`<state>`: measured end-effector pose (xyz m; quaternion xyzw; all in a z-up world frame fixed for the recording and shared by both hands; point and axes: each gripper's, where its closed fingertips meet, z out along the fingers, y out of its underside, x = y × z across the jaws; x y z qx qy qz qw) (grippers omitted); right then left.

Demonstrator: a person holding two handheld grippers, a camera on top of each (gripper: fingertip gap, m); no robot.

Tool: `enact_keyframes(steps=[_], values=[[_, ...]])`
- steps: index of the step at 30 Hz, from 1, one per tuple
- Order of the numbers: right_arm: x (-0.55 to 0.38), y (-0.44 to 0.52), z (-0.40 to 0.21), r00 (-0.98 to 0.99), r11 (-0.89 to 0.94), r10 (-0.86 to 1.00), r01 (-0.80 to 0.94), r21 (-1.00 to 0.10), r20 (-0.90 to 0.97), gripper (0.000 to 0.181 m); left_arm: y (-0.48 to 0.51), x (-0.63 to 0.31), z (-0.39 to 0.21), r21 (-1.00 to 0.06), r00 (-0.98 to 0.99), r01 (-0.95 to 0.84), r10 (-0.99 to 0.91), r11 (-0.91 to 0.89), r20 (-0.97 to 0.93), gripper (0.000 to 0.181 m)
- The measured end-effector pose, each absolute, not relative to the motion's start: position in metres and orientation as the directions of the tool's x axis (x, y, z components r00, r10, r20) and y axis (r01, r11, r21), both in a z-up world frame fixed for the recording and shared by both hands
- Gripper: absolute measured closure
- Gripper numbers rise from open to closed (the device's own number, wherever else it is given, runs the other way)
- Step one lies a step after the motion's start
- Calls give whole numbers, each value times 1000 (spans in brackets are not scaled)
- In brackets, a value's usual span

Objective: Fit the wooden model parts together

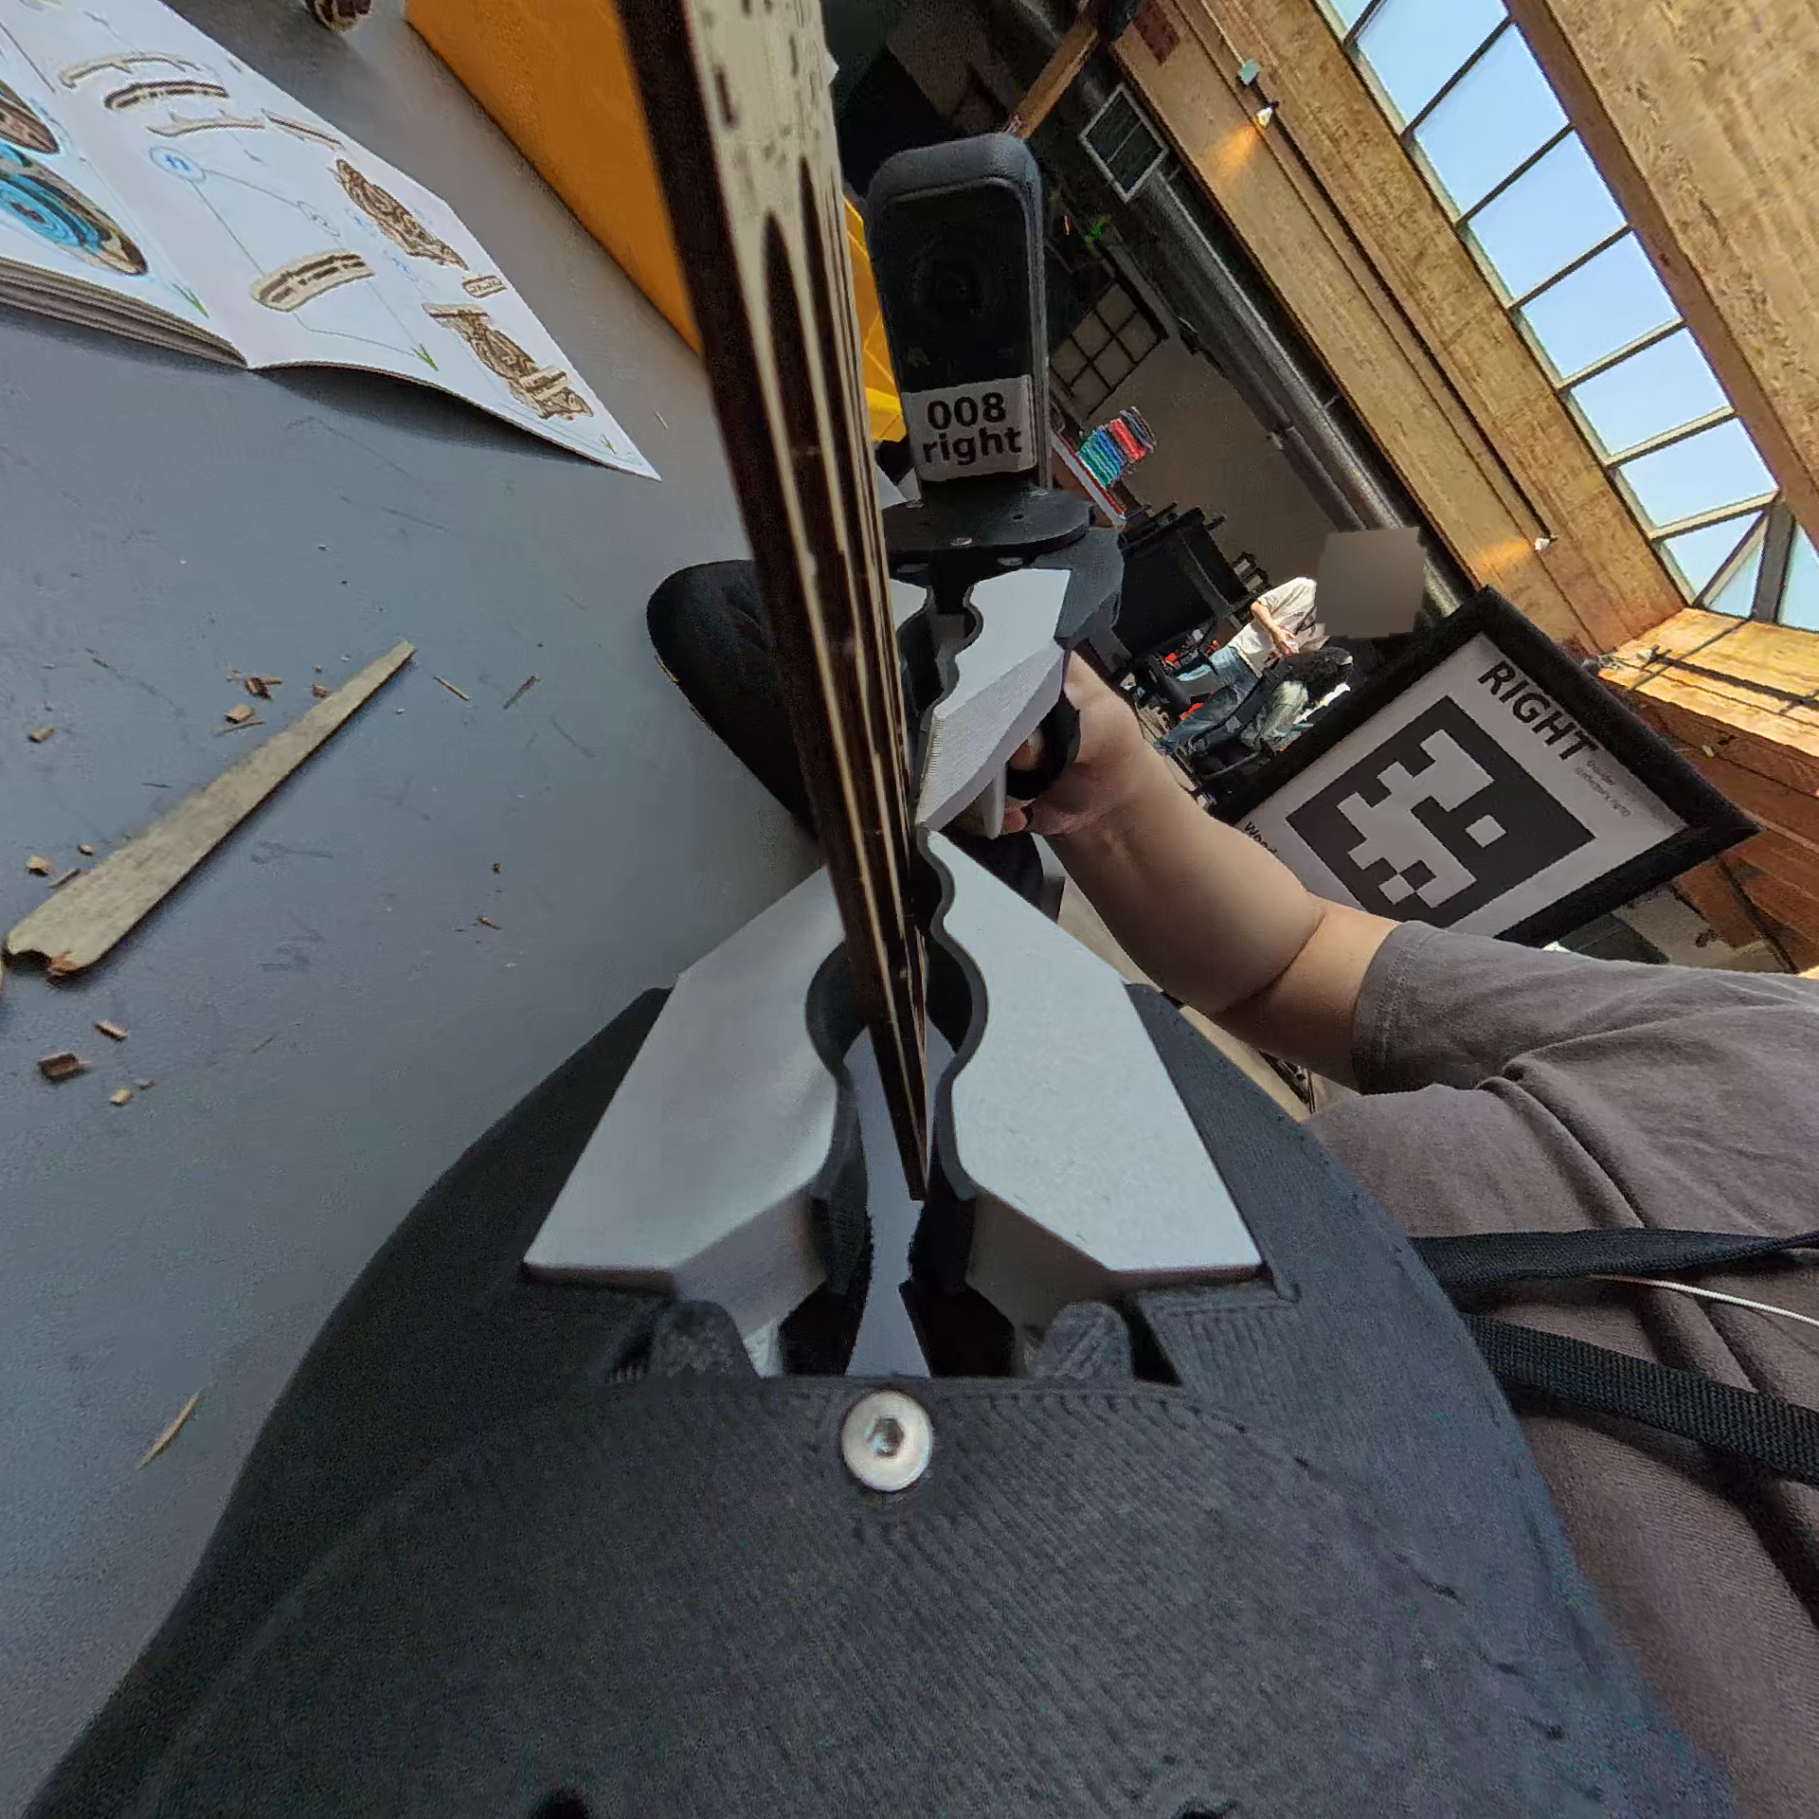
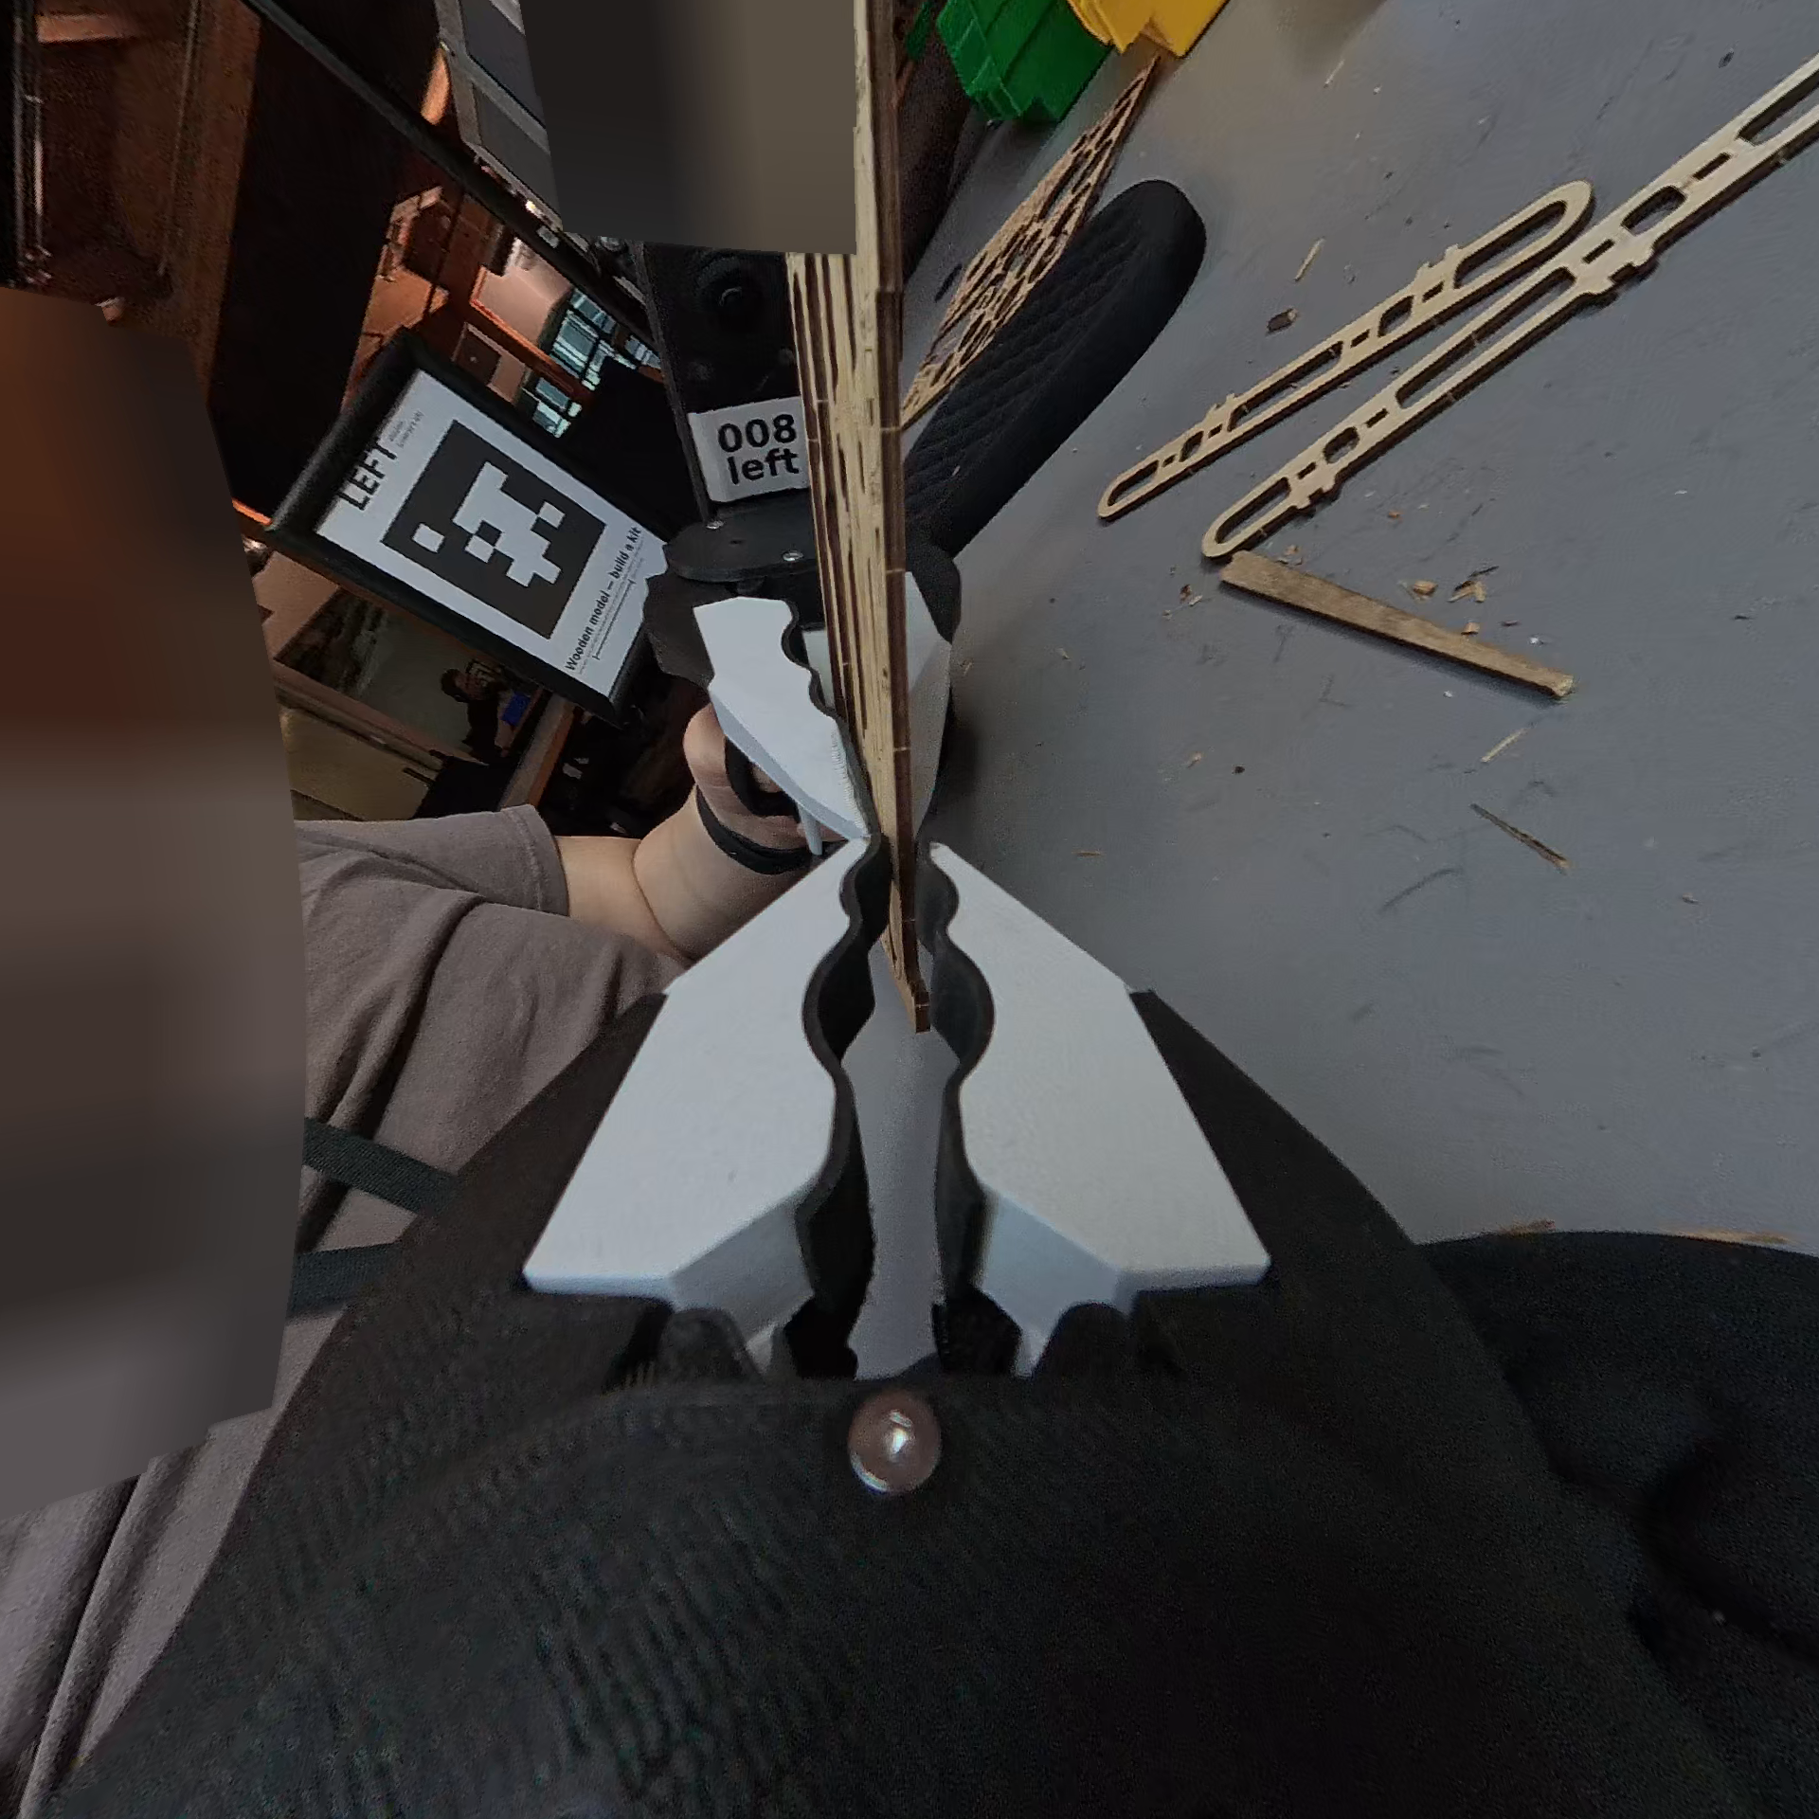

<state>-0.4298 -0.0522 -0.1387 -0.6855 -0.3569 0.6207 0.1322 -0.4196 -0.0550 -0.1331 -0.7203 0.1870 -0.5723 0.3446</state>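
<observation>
A thin wooden sheet with laser-cut parts is held edge-on above a grey table, clamped from opposite ends by both grippers. In the left wrist view, an open instruction booklet is seen at the far left, with a wooden strip and scattered chips nearer by. The left gripper is closed on the sheet's lower edge, its white fingers pressed against both faces. The right gripper is likewise shut on the same sheet, seen in the right wrist view. Two slotted wooden frames and a plain stick are seen on the table at right, well apart from the sheet.
</observation>
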Motion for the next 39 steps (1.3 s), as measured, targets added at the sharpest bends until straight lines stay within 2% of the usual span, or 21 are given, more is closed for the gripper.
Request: enact_keyframes(steps=[2,4,24,39], values=[[-428,-53,-133,-71,-738,609,317,-596,-790,180,-57,-417,-132,-719,260,114,-678,-686,688,181],[-429,-52,-127,-89,-732,621,289,-617,-778,180,-61,-414,-132,-712,233,88,-680,-697,695,181],[-428,-56,-130,-79,-706,649,308,-638,-756,181,-60,-412,-133,-688,202,89,-663,-721,721,181],[-431,-53,-140,1,-661,716,323,-677,-698,180,-59,-416,-140,-707,302,81,-659,-702,689,181]])
